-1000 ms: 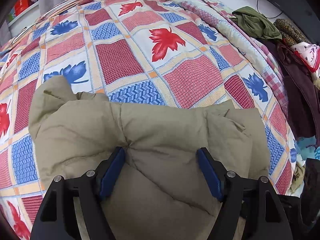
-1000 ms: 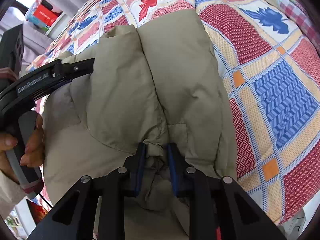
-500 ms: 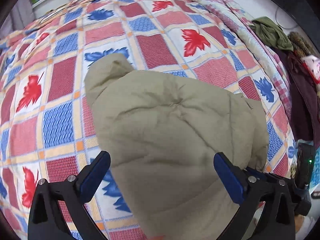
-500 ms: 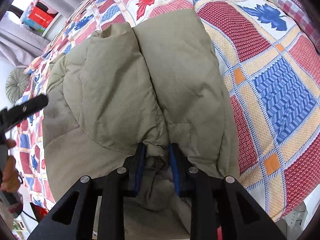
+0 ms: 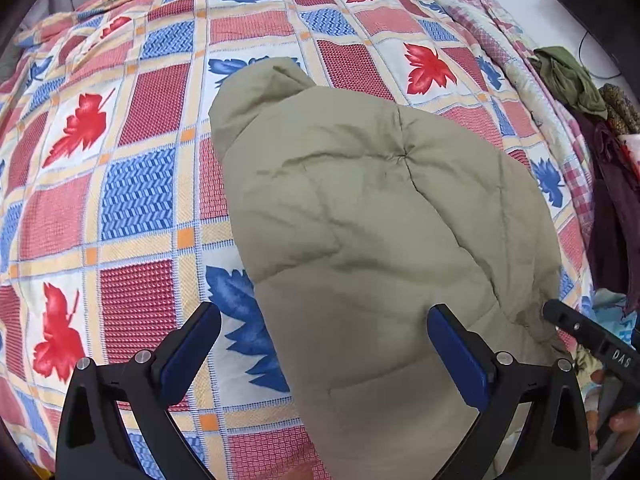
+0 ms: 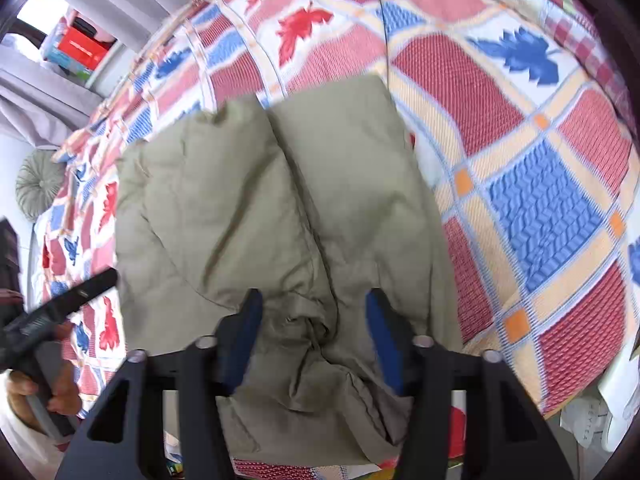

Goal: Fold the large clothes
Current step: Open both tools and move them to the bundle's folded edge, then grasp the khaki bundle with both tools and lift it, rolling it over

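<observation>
A puffy khaki padded jacket (image 5: 376, 216) lies folded on a bed covered by a red, blue and white leaf-patterned quilt (image 5: 132, 196). My left gripper (image 5: 324, 320) is open and empty, raised above the jacket's near left edge. In the right wrist view the jacket (image 6: 264, 204) shows two padded lobes side by side. My right gripper (image 6: 314, 300) is open, its jaws standing either side of the bunched near edge without pinching it. The right gripper also shows at the right edge of the left wrist view (image 5: 592, 340).
A pile of dark, green and patterned clothes (image 5: 596, 120) lies at the bed's right side. A round grey cushion (image 6: 38, 184) and a red box on a shelf (image 6: 78, 48) sit beyond the bed's far left. The bed edge drops off near my right gripper.
My right gripper has opened and let go of the jacket's bunched edge, and pulled back a little. My left gripper has drawn back and to the left, still open.
</observation>
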Available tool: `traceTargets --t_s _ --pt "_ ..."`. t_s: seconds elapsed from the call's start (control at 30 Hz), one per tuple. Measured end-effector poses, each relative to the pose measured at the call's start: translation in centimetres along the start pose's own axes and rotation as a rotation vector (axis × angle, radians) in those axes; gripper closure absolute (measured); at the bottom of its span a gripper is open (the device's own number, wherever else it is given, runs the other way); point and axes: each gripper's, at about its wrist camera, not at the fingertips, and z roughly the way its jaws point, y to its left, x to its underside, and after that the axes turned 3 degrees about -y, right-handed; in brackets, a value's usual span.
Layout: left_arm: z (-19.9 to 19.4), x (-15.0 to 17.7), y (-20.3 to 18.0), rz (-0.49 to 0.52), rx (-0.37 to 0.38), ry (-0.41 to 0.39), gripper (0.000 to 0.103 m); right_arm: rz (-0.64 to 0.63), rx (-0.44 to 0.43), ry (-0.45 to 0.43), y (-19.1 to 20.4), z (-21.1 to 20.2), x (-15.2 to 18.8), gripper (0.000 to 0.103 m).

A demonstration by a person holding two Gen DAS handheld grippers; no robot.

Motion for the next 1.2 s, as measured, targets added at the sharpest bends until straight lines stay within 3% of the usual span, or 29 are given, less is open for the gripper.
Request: traceTargets --t_s 0.07,0.13,0.27,0.43,0.6,0.83,1.0,1.1,1.2 --pt "0.3 0.2 0.6 -0.015 0.012 0.006 0.000 -0.009 0.004 -0.018 0.0 -0.8 -0.5 0.038" --pt "0.8 0.5 1.3 -0.040 0.018 0.024 0.000 -0.012 0.004 -0.041 -0.2 -1.4 -1.2 0.025" --pt "1.4 0.8 2.4 -0.104 0.064 0.044 0.000 0.004 0.043 -0.064 -1.5 -1.6 -2.0 0.024" --pt "1.8 0.5 3.2 -0.119 0.131 0.037 0.000 0.084 0.008 -0.054 -3.8 -1.3 -2.2 0.023" --pt "2.6 0.3 4.6 -0.184 0.236 0.036 0.000 0.127 -0.080 -0.073 -5.5 -0.7 -3.0 0.017" --pt "4.8 0.4 5.1 -0.229 0.338 0.068 0.000 0.188 -0.224 0.060 -7.7 4.0 -4.5 0.015" --pt "5.5 0.4 4.8 -0.241 0.368 0.073 0.000 0.267 -0.364 0.095 -8.8 6.6 -4.7 0.014" --pt "5.7 0.3 4.7 -0.234 0.374 0.075 0.000 0.329 -0.476 0.098 -9.1 7.2 -4.9 0.000" --pt "5.7 0.5 4.7 -0.228 0.381 0.074 0.000 0.296 -0.557 0.096 -8.1 6.6 -5.3 0.000"
